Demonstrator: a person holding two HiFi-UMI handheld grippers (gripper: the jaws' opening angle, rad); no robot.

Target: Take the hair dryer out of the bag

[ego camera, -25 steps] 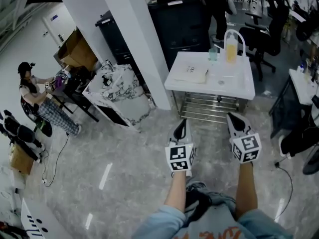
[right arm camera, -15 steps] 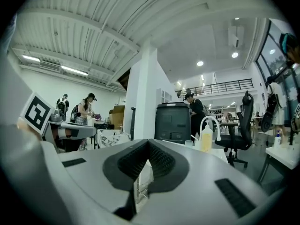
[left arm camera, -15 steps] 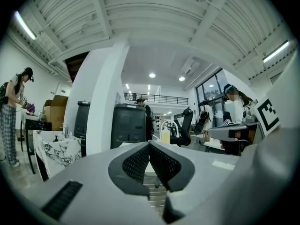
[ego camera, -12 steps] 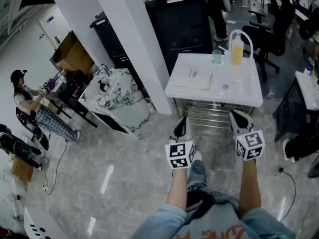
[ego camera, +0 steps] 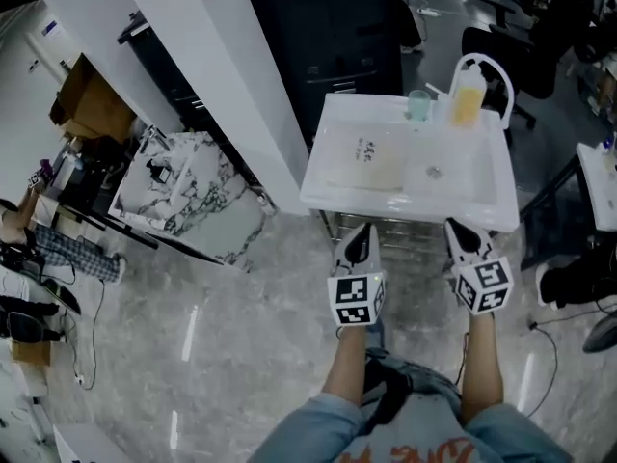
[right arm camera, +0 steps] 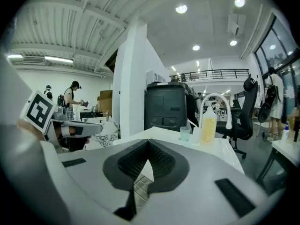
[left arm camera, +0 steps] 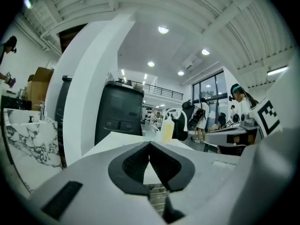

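A white table (ego camera: 482,186) stands just ahead of both grippers. On it lies a flat pale bag (ego camera: 366,158) with small dark print; I see no hair dryer. My left gripper (ego camera: 362,230) is shut and empty, its tip at the table's near edge below the bag. My right gripper (ego camera: 453,226) is also shut and empty, at the same edge further right. In the left gripper view the left gripper's (left arm camera: 149,144) jaws meet with nothing between them. The right gripper (right arm camera: 148,142) looks the same in the right gripper view.
A yellow bottle (ego camera: 468,96) with a white arched tube and a clear cup (ego camera: 418,105) stand at the table's far edge. A wire shelf (ego camera: 405,228) sits under it. A white pillar (ego camera: 222,85), a black cabinet (ego camera: 337,37) and a marbled table (ego camera: 183,186) lie left; office chairs (ego camera: 521,56) right.
Both grippers have moved forward, from open floor up to the white table's near edge, and stayed shut. The table and the bag now fill more of the view.
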